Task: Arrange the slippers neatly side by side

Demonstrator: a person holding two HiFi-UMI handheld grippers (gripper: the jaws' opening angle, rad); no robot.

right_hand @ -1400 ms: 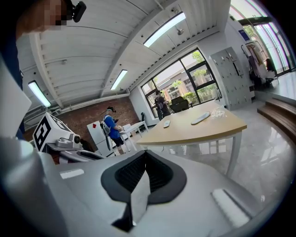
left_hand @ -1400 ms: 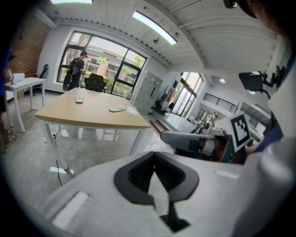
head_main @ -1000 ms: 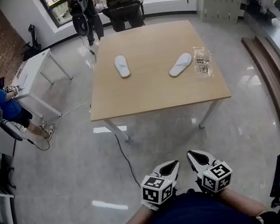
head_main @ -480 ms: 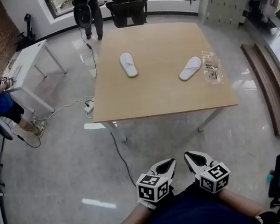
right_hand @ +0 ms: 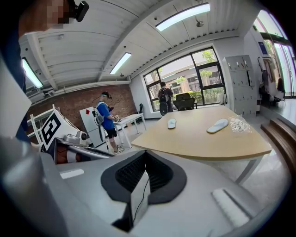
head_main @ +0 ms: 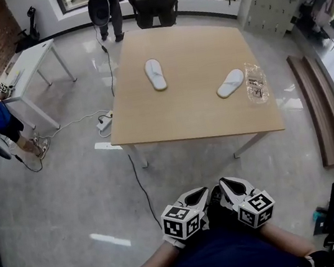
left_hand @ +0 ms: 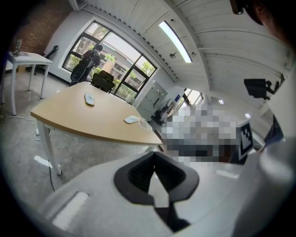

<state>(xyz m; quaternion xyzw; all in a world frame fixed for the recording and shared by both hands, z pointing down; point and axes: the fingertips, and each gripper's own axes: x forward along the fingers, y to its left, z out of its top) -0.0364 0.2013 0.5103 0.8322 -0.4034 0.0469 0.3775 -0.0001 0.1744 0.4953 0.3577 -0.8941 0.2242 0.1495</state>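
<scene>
Two white slippers lie apart on the wooden table (head_main: 183,114). One slipper (head_main: 155,73) lies left of the middle, pointing away from me; the other slipper (head_main: 230,83) lies slanted toward the right edge. Both also show far off in the gripper views: the left slipper (right_hand: 171,123) and the right slipper (right_hand: 218,125). My left gripper (head_main: 198,195) and right gripper (head_main: 228,187) hang close to my body, well short of the table's near edge. Both are shut with nothing between the jaws.
A clear plastic bag (head_main: 256,82) lies at the table's right edge beside the slanted slipper. A black chair (head_main: 155,4) stands at the far side. A cable (head_main: 138,178) runs over the floor by the table's left leg. A white side table (head_main: 25,70), two people and a bench (head_main: 321,108) stand around.
The table has drawn a little nearer and shifted right in the head view as I moved toward it. Both grippers stay shut and held together in front of me.
</scene>
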